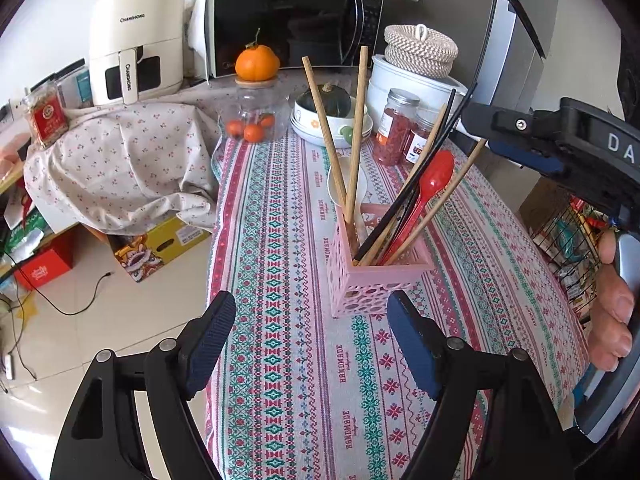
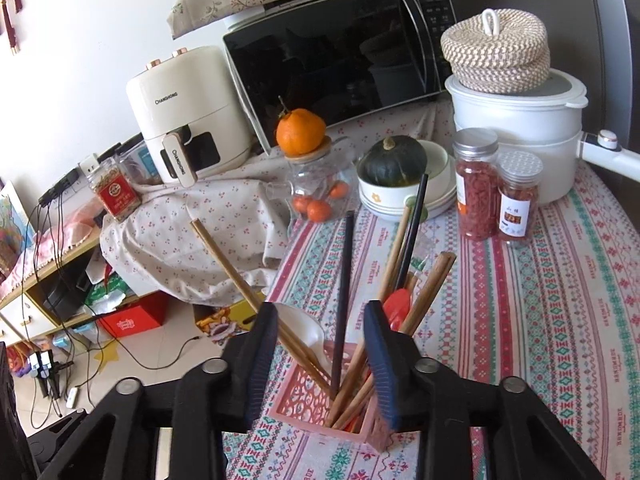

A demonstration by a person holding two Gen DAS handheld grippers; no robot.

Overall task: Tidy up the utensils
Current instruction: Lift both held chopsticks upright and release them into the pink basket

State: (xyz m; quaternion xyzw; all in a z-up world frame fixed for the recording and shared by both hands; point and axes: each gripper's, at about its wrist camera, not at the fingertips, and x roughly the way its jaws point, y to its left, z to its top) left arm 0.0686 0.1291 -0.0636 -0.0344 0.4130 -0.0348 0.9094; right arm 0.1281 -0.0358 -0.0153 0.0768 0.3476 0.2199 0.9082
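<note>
On the worktop, under a patterned cloth, we see a pink perforated holder with two compartments. The far compartment has two wooden chopsticks and a white spoon. The near compartment has black chopsticks, a red spoon and more wooden sticks, all leaning right in the left wrist view.

We see the left tool low over the cloth, just short of the holder, jaws spread wide, nothing between them.

The right tool hangs right above the holder, jaws partly apart. One black chopstick stands between its fingers, lower end down in the holder; pads look clear of it, no squeeze. From the left wrist view the same right tool shows top right, with a person's fingers wrapped on its handle.

Behind the holder: a clear jar with small oranges inside and a big orange on its lid, a stack of bowls holding a dark green squash, two jars of red dried stuff, a white pot with a woven basket on top, a microwave, a cream air fryer. Floor left is cluttered with boxes and cables.
</note>
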